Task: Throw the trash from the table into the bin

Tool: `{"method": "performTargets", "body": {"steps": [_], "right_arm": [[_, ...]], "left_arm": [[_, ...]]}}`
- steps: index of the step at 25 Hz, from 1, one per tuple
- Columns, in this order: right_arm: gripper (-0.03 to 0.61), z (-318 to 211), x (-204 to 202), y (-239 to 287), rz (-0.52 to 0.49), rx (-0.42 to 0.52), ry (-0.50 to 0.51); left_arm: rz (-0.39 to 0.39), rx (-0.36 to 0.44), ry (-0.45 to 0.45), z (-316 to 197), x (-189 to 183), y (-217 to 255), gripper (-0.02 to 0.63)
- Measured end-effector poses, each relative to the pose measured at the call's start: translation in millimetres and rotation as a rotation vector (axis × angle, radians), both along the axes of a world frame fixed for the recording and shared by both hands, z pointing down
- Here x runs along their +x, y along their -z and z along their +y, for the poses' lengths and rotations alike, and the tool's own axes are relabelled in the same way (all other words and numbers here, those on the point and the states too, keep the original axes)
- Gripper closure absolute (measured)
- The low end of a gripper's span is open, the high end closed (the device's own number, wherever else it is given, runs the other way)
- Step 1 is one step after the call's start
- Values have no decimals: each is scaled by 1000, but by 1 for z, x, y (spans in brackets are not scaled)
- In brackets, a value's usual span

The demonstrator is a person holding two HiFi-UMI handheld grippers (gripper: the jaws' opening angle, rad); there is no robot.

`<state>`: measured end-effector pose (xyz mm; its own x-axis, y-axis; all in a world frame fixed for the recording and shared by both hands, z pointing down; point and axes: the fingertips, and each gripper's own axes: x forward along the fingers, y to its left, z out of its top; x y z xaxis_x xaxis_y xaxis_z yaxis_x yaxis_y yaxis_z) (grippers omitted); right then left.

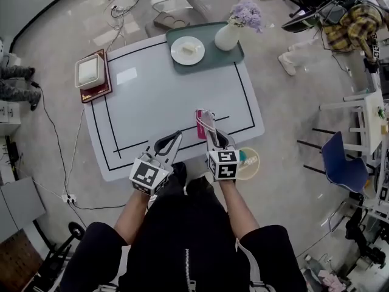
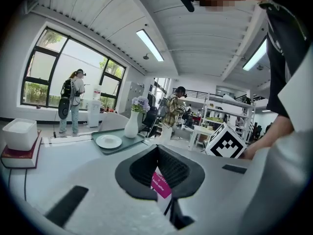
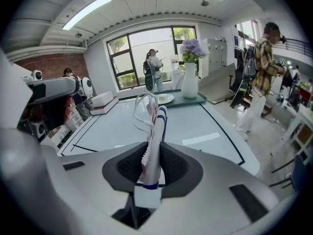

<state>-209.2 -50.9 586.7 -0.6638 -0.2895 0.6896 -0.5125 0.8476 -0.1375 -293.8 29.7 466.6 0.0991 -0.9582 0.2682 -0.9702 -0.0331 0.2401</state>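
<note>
My right gripper [image 3: 152,153] has its jaws clamped on a wrapper [image 3: 154,124], my left gripper [image 2: 157,155] likewise on a sachet [image 2: 162,186], above the worktop's [image 1: 170,96] near edge. The bin [image 1: 249,163] stands by the near right corner; releasing early would litter the floor.

Green tray [image 1: 214,58] bearing white plate [image 1: 187,50] and white vase [image 1: 227,37] of purple flowers [image 1: 246,13], white box [image 1: 89,72] atop dark red book [image 1: 99,92], blue chair [image 1: 341,164] well apart at right.

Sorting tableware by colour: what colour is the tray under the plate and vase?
Dark green tray, clearest in the head view.
</note>
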Motion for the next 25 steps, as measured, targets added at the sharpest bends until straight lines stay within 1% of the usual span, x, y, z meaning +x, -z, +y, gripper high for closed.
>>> {"method": "performTargets", "body": {"steps": [2,4,8,18,22,25], "right_arm": [[500,-8,21,3,-18,2,-32],[500,-16,44,7,-36,10,-63],[500,-28,98,15,-62,18,-126],[500,-46,246,26,-110,33,-311],[500,-44,306,22,-108,36,-377],[500,-44,346,18,-101,36,-446]], "left_arm": [[7,-6,-32,-8,22,-2,607],[-16,-19,-63,-16,42,-6,608],[-32,14,-133,-32,95,-6,607],[-71,31,-307,-62,232,7,607],[-68,33,-367,-67,287,6,607],[-64,27,-438,-72,324,4,607]]}}
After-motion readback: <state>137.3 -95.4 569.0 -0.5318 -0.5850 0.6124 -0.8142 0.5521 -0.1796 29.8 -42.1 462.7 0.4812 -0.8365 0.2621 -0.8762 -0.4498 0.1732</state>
